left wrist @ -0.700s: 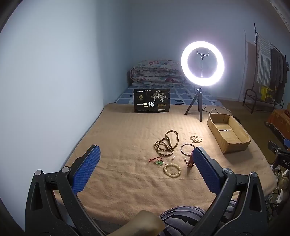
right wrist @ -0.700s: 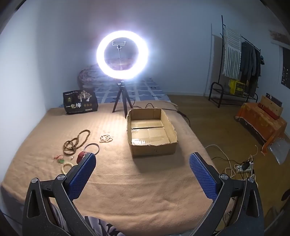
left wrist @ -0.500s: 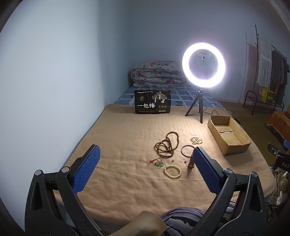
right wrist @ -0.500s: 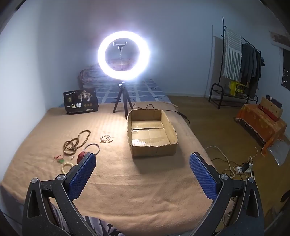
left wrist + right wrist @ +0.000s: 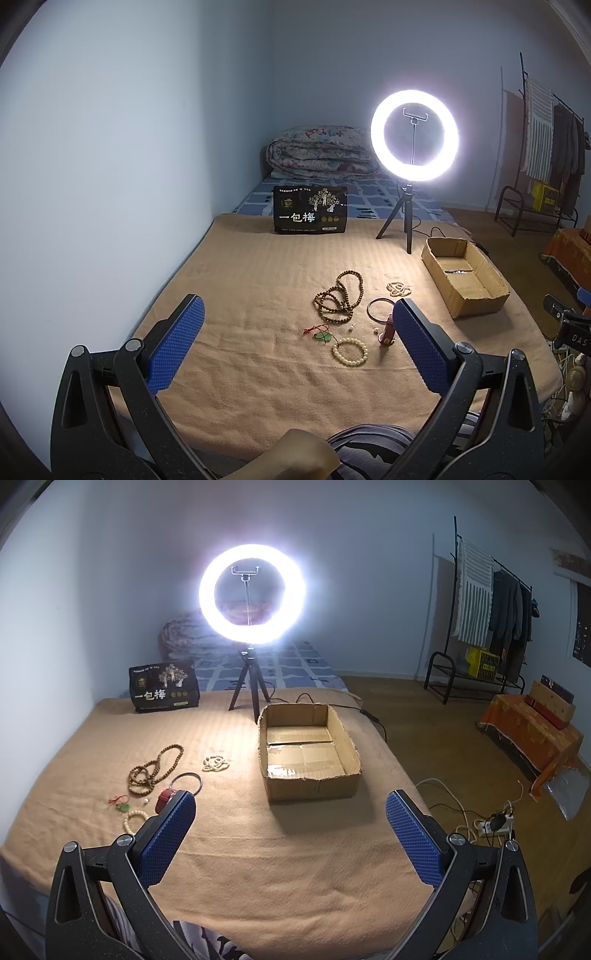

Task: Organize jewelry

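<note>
Jewelry lies spread on the tan blanket (image 5: 240, 295): a long brown bead necklace (image 5: 338, 297) (image 5: 155, 766), a pale bead bracelet (image 5: 350, 352) (image 5: 135, 819), a dark bangle (image 5: 380, 308) (image 5: 186, 781), a small pale bead cluster (image 5: 398, 288) (image 5: 216, 763), a green pendant on red cord (image 5: 322, 334) (image 5: 121, 804) and a red piece (image 5: 387, 334) (image 5: 165, 798). An open cardboard box (image 5: 465, 282) (image 5: 308, 746) stands to their right. My left gripper (image 5: 295, 345) is open, hovering short of the jewelry. My right gripper (image 5: 290, 830) is open too, in front of the box. Nothing is between either pair of fingers.
A lit ring light on a tripod (image 5: 413, 140) (image 5: 253, 594) stands behind the box, with a black printed bag (image 5: 310, 214) (image 5: 164, 690) to its left. A folded quilt (image 5: 321, 151) lies at the far end. Cables and a power strip (image 5: 495, 823) lie on the floor at right.
Both views have tipped slightly, so the scene sits a little lower in the frames. The jewelry and box have not moved, and both grippers stay open.
</note>
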### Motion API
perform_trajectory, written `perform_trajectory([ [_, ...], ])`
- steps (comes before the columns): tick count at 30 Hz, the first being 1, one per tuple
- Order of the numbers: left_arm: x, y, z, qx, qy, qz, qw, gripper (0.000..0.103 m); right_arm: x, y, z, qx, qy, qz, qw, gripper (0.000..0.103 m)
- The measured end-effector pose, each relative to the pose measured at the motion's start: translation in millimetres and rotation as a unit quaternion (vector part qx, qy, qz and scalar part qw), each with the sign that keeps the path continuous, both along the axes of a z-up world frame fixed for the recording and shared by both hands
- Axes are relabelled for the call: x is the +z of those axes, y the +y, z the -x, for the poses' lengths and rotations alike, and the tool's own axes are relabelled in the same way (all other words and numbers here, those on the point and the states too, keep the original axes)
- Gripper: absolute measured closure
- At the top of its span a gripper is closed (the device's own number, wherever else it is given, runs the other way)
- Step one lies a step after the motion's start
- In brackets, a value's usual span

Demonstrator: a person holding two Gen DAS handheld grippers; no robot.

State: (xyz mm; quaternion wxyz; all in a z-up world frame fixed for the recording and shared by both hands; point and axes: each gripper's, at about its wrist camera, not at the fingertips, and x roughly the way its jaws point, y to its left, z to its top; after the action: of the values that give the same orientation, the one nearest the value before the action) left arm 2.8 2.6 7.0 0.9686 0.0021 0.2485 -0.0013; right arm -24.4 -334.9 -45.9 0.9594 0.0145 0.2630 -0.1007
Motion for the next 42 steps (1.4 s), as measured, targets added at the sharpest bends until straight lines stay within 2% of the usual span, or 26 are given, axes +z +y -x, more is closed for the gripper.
perform_trajectory([
  [42,7.0,-4.4,-2.1,-0.001,-0.002,0.002,1.0000,0.000,-1.3,0.4,-5.6,0.000,0.006,0.003,1.000,0.001],
])
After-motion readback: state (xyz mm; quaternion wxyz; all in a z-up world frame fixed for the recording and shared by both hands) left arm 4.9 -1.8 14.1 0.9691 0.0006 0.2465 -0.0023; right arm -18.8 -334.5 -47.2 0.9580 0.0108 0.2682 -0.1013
